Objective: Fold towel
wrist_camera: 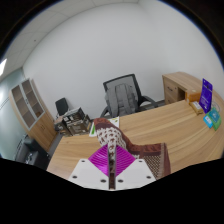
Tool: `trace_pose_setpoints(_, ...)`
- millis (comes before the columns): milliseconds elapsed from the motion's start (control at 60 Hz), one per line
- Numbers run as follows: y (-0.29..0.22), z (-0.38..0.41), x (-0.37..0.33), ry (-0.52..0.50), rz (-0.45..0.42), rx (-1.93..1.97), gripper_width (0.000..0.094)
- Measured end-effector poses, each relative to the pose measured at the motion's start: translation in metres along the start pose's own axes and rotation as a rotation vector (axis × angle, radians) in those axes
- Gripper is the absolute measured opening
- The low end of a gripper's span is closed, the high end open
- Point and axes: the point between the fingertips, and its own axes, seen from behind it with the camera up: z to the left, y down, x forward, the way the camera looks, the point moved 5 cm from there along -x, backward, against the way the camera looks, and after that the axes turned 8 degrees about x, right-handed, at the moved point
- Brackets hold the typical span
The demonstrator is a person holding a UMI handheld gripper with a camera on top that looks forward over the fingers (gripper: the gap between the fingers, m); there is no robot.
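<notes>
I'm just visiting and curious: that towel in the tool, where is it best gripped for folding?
By its edge, from the side, as now: the tool has closed its fingers on the towel, which drapes limply over the wooden table, so a thin hem fits between the pads.

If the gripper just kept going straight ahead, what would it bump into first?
The gripper has its jaws shut on the towel, so the cloth goes along with it. Straight ahead the wooden table looks free, and the first thing in line is probably the grey office chair. The depth is hard to judge.

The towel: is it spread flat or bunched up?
Bunched up: the towel rises in a crumpled peak from the table, pinched between the gripper fingers.
</notes>
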Motion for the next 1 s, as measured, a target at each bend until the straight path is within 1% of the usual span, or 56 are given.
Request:
trace_pose_setpoints(50,-0.001,-0.024,0.002,0.027,0.001,0.018,0.0049)
trace_pose_setpoints(133,0.01,-0.083,0.01,0.1,0.035,0.043,0.0057)
trace_pose_setpoints(167,0.015,-0.099,0.015,0.138,0.056,0.05,0.0072)
trace_pose_setpoints(200,0.023,-0.115,0.019,0.17,0.071,0.051,0.0107)
trace_pose_setpoints(233,0.029,-0.13,0.023,0.195,0.087,0.047,0.0181)
trace_pose_setpoints(267,0.035,-0.144,0.026,0.217,0.101,0.04,0.029)
trace_pose_setpoints(350,0.041,-0.174,0.021,0.278,0.122,0.023,0.0637)
trace_pose_setpoints(367,0.041,-0.177,0.019,0.285,0.122,0.019,0.0693)
trace_pose_setpoints(400,0.039,-0.18,0.014,0.294,0.119,0.01,0.0779)
trace_pose_setpoints(450,0.034,-0.181,0.004,0.301,0.106,-0.008,0.0845)
trace_pose_setpoints(583,0.023,-0.166,-0.035,0.307,0.073,-0.077,0.0854)
trace_pose_setpoints(767,0.017,-0.106,-0.106,0.275,0.024,-0.146,0.0858)
trace_pose_setpoints(867,0.023,-0.071,-0.155,0.279,-0.007,-0.179,0.0855)
trace_pose_setpoints(1000,0.042,-0.027,-0.224,0.309,-0.044,-0.2,0.0857)
